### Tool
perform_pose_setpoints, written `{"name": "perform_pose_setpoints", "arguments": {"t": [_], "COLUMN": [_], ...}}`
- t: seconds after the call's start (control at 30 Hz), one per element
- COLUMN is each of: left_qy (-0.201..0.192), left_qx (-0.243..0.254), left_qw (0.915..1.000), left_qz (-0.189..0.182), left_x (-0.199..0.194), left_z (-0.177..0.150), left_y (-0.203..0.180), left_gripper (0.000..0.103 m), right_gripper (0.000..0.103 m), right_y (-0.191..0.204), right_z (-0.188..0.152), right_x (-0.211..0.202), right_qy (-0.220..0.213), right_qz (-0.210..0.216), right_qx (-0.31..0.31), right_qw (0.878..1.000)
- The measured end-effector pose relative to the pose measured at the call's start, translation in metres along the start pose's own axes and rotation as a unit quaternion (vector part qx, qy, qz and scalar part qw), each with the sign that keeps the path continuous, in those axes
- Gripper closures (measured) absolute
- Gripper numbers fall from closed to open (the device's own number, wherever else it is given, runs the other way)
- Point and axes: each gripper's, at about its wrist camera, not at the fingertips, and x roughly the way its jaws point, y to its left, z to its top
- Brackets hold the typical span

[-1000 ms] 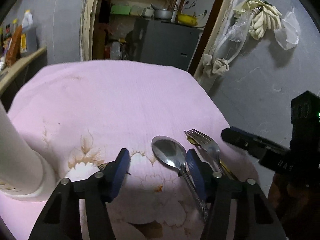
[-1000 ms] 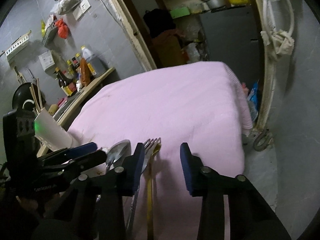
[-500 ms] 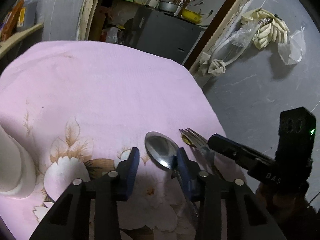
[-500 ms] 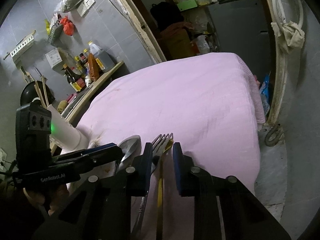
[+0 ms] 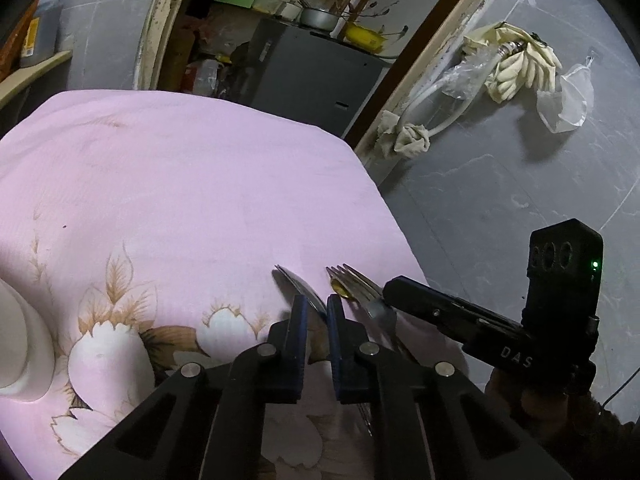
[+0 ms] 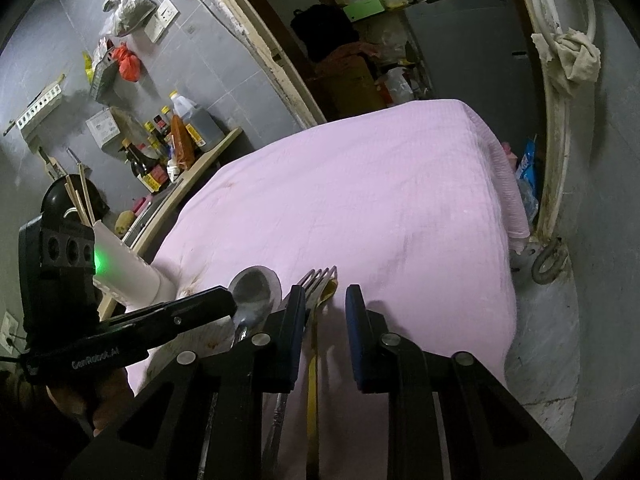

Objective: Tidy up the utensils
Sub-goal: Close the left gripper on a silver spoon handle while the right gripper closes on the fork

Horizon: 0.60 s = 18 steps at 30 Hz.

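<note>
Metal cutlery on soft cloth, matt black tools.

You have a polished metal spoon (image 6: 254,292) and fork (image 6: 316,280) low centre, a yellow glossy handle (image 6: 312,392) beneath; pink woven tablecloth (image 5: 180,184), matt, flower-printed lower left; smooth white plastic holder (image 6: 124,272); matt black plastic left gripper (image 5: 316,312) with blue pads.

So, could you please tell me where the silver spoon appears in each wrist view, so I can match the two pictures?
Left wrist view: the spoon lies at lower centre, its bowl edge-on just ahead of the left gripper.
Right wrist view: the spoon sits lower left, its bowl facing the camera, left of the fork.
Shared landmark: the grey cabinet beyond the pink cloth.
</note>
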Motion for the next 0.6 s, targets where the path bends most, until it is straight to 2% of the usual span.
{"name": "perform_pose_setpoints", "arguments": {"t": [0.27,0.43,0.57,0.6], "left_qy": [0.009,0.022,0.020,0.015], "left_qx": [0.000,0.001,0.002,0.008], "left_qw": [0.9999,0.9997,0.9995,0.9992], "left_qz": [-0.009,0.012,0.023,0.036], "left_x": [0.0006,0.0013,-0.0011,-0.0026], "left_z": [0.0014,-0.0010,-0.0039,-0.0047], "left_y": [0.0026,0.0061,0.0083,0.0076], "left_gripper": [0.092,0.085,0.086,0.086], "right_gripper": [0.085,0.085,0.085,0.085], "right_y": [-0.0002,0.0041,0.0067,0.0067], "right_z": [-0.0002,-0.0011,-0.0023,-0.0029], "right_x": [0.0006,0.0024,0.0044,0.0048], "right_qy": [-0.001,0.006,0.014,0.016], "right_qz": [0.004,0.013,0.019,0.021], "right_qx": [0.002,-0.010,-0.014,-0.014], "right_qw": [1.000,1.000,1.000,1.000]}}
